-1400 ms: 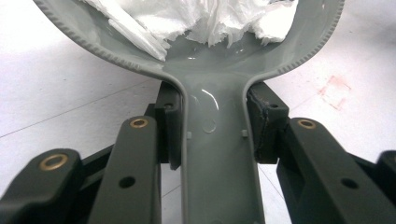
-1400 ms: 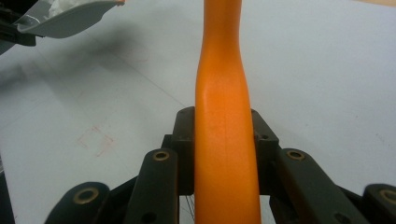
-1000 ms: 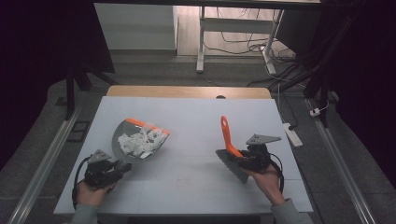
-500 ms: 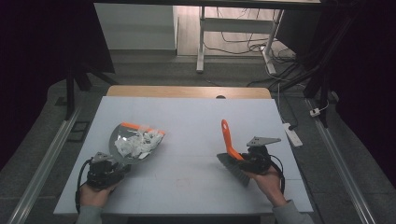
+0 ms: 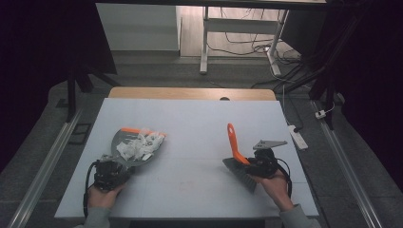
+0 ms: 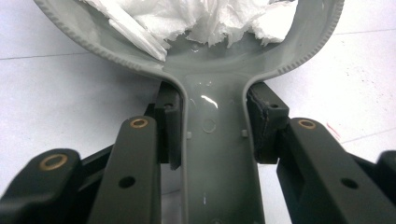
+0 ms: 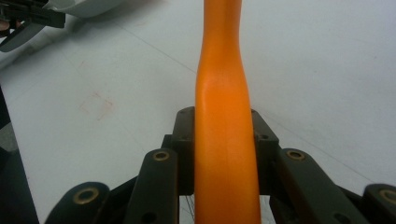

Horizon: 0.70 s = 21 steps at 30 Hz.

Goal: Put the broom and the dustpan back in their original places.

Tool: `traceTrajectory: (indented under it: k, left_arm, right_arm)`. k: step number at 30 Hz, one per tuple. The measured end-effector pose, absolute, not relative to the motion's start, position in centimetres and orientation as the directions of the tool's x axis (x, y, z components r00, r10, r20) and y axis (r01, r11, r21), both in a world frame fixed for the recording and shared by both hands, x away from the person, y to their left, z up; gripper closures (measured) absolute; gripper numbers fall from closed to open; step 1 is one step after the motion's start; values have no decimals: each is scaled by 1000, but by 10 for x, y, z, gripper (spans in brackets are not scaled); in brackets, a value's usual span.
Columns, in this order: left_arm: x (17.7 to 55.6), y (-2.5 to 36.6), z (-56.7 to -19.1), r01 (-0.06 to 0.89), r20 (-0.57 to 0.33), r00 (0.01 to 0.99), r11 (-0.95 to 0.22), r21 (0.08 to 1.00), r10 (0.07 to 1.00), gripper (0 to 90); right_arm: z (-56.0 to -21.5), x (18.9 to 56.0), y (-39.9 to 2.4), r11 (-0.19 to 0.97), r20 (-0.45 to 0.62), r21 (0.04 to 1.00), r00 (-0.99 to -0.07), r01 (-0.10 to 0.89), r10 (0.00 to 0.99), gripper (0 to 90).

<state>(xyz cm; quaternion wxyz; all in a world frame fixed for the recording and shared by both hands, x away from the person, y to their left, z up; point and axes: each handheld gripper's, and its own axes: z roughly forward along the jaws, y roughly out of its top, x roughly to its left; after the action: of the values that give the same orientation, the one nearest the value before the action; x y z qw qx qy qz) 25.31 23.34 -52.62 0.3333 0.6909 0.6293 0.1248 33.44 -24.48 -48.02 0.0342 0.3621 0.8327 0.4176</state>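
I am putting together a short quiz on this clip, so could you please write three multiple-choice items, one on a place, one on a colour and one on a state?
1. Where does the crumpled white paper lie?
A. on the bare table
B. in the grey dustpan
C. on the floor

2. What colour is the handle of the brush?
A. blue
B. orange
C. white

3. How does the left gripper stand?
A. open above the table
B. shut on the paper
C. shut on the dustpan's handle

Answers:
1 B: the high view and the left gripper view show the paper heaped inside the pan's rim.
2 B: the right gripper view shows an orange handle between the jaws of the right gripper.
3 C: in the left gripper view both pads press on the sides of the grey handle.
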Motion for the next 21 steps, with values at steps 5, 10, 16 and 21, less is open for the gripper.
traceTrajectory:
  k: [5, 10, 16, 21]
  left_arm:
    - [254, 231, -528, 795, -245, 164, 19, 607, 956, 616]
    - [257, 226, -530, 807, -250, 152, 26, 590, 956, 616]
    - [262, 222, -533, 819, -259, 118, 54, 572, 959, 615]
    - [264, 218, -534, 822, -255, 105, 60, 567, 961, 614]
  right_arm:
    - [-482, 336, -246, 389, 259, 706, -727, 591, 636, 707]
    - [-484, 338, -247, 392, 269, 693, -721, 605, 638, 707]
    - [-488, 343, -249, 394, 269, 674, -704, 626, 658, 707]
    - [-492, 349, -251, 384, 283, 658, -685, 648, 671, 706]
